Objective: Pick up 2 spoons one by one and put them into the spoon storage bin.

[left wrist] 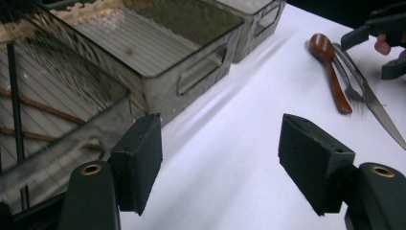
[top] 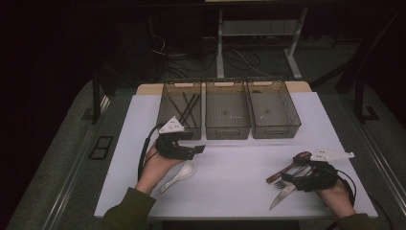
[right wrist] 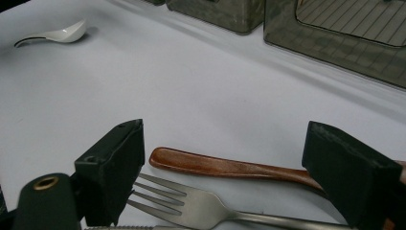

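Observation:
My left gripper (top: 198, 149) (left wrist: 220, 163) hovers open over the white table, just in front of the left bin (top: 165, 103), with nothing between its pads. A white ceramic spoon (top: 179, 175) (right wrist: 55, 34) lies below that hand. At the right, my right gripper (top: 287, 179) (right wrist: 225, 158) stands open, its jaws on either side of a brown wooden spoon (top: 289, 167) (left wrist: 330, 72) (right wrist: 210, 166) and a metal fork (left wrist: 347, 76) (right wrist: 201, 206), without pressing on them. A table knife (top: 282, 195) (left wrist: 378, 110) lies beside them.
Three clear mesh-bottomed bins stand in a row at the back of the table. The left one holds dark chopsticks (top: 189, 106) (left wrist: 38, 108). The middle bin (top: 227, 130) and the right bin (top: 276, 130) look empty. Dark floor and cables lie beyond.

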A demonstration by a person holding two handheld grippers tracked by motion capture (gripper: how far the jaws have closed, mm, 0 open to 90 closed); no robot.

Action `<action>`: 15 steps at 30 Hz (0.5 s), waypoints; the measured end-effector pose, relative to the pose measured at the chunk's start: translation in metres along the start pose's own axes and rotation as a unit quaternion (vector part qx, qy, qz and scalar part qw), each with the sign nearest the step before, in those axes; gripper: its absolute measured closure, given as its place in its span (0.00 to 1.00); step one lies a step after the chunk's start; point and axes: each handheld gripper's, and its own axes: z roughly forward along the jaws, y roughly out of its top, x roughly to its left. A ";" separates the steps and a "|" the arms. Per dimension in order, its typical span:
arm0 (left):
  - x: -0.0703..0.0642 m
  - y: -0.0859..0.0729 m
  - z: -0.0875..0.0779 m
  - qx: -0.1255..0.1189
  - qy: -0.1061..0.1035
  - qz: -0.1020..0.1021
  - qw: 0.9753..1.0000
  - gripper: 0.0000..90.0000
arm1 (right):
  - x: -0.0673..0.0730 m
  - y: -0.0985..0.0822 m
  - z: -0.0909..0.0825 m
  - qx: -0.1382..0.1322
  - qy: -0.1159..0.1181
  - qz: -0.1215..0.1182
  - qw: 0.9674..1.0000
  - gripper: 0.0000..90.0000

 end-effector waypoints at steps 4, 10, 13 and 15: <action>-0.004 -0.011 -0.003 -0.001 0.003 0.000 1.000 0.34 | 0.000 0.000 -0.002 -0.001 0.000 0.001 1.000 0.16; -0.010 -0.028 -0.009 0.013 0.003 -0.002 1.000 0.43 | 0.000 -0.001 -0.002 -0.002 0.002 -0.001 1.000 0.16; -0.013 -0.038 -0.015 0.019 0.003 -0.006 1.000 0.53 | 0.000 -0.001 -0.001 -0.002 0.004 0.000 1.000 0.16; -0.015 -0.045 -0.018 0.028 0.002 -0.007 1.000 0.60 | 0.000 -0.001 -0.002 -0.002 0.004 0.000 1.000 0.16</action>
